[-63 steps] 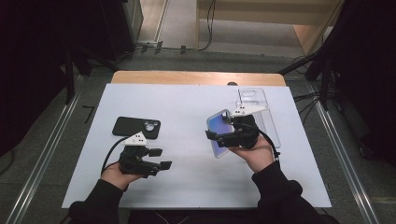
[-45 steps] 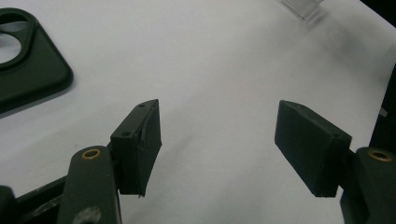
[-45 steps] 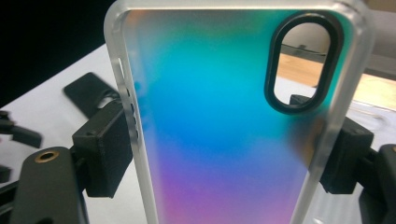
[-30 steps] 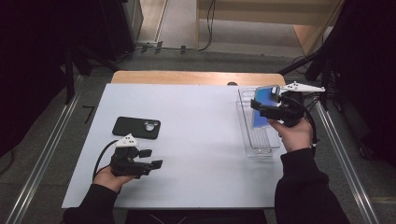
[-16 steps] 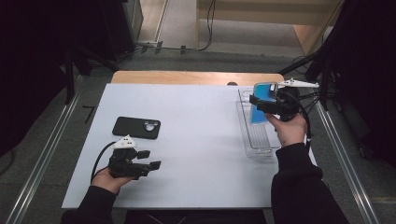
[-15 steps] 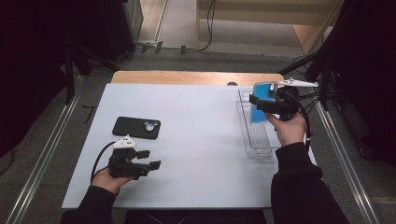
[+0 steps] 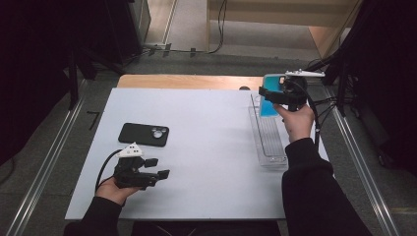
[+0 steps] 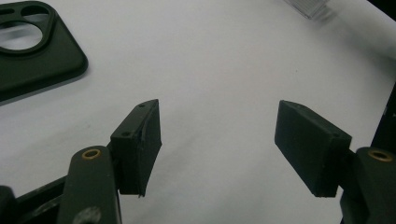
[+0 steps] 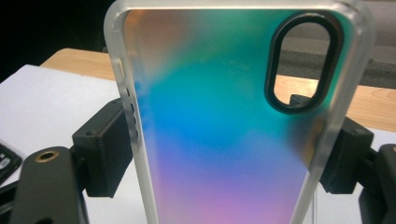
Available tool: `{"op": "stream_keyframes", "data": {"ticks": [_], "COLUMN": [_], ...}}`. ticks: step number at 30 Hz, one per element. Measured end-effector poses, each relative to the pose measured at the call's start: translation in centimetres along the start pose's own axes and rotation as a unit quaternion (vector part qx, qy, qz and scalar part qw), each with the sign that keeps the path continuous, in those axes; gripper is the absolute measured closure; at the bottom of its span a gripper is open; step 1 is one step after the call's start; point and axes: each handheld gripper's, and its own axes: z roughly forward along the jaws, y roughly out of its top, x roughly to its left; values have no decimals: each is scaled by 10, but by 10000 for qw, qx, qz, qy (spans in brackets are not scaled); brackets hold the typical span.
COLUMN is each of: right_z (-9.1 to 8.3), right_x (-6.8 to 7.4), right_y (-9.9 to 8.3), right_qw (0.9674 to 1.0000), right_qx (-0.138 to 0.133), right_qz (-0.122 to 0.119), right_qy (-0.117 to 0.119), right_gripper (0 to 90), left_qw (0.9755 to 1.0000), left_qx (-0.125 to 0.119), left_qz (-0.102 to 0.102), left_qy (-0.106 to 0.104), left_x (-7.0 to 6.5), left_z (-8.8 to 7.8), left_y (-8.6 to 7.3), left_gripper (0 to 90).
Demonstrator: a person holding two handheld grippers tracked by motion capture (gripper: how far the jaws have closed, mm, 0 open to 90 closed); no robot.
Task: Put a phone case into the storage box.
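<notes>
Right gripper (image 7: 269, 93): jaws clamped on both long edges of iridescent phone case (image 9: 224, 126), frosted rim and oval camera cutout seen. Case held above far end of clear tray (image 7: 269, 142), near table's far right corner. Tray laid along right edge of white table (image 7: 211, 142).

Left gripper (image 7: 157, 168): jaws spread, nothing pinched, bare tabletop seen between pads. Gripper held low near table's near left corner. Black phone case (image 7: 143, 134) laid flat just beyond it, untouched.
</notes>
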Motion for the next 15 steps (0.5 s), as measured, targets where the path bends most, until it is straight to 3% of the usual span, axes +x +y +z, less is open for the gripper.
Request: {"op": "stream_keyframes", "data": {"ticks": [7, 15], "right_z": [16, 34], "right_x": [-9, -20], "right_y": [13, 13], "right_qw": [9998, 9993], "right_qx": [123, 192], "right_qz": [3, 85], "right_qy": [-152, -313], "right_gripper": [172, 172], "left_qw": [10000, 10000], "left_qx": [-1, 44], "left_qz": [-20, -12], "left_qy": [6, -15], "left_x": [2, 2], "left_z": [1, 2], "left_y": [0, 0], "left_gripper": [319, 318]}}
